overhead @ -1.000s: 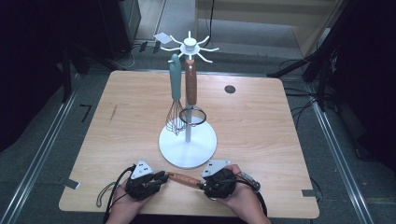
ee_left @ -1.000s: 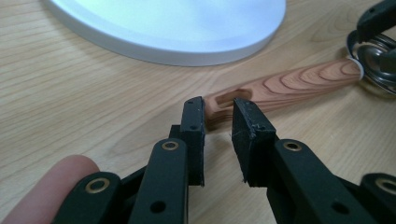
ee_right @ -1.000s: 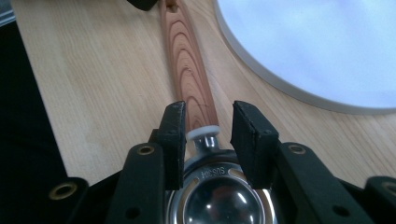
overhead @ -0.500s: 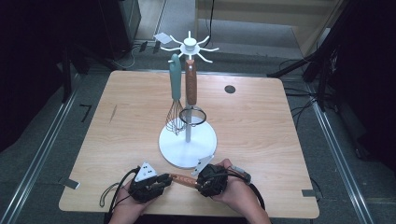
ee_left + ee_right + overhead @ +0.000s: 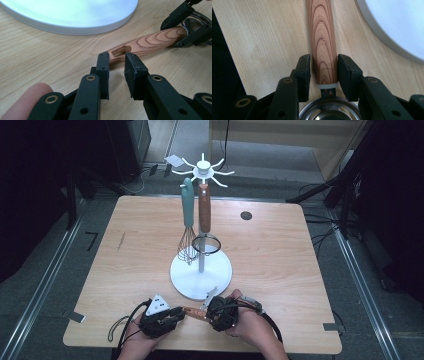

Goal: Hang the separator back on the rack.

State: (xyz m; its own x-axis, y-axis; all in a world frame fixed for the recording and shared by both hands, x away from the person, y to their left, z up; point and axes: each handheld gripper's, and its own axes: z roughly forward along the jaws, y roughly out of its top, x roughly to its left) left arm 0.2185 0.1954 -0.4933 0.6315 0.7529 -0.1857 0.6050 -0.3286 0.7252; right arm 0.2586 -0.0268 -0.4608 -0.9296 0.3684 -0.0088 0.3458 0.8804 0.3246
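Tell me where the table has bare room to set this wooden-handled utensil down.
Bare wood lies left of the white stand base toward the table's left edge, and right of it across to the right edge, below the dark round spot. The front middle is crowded: both grippers and the utensil sit close against the base.

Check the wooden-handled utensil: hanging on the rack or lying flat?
Lying flat. The utensil rests on the table between the right gripper jaws, beside the rack base.

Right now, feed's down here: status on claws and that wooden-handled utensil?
Right claw clamped on wooden handle. Left claw open at handle's slotted end. White stand base close alongside.
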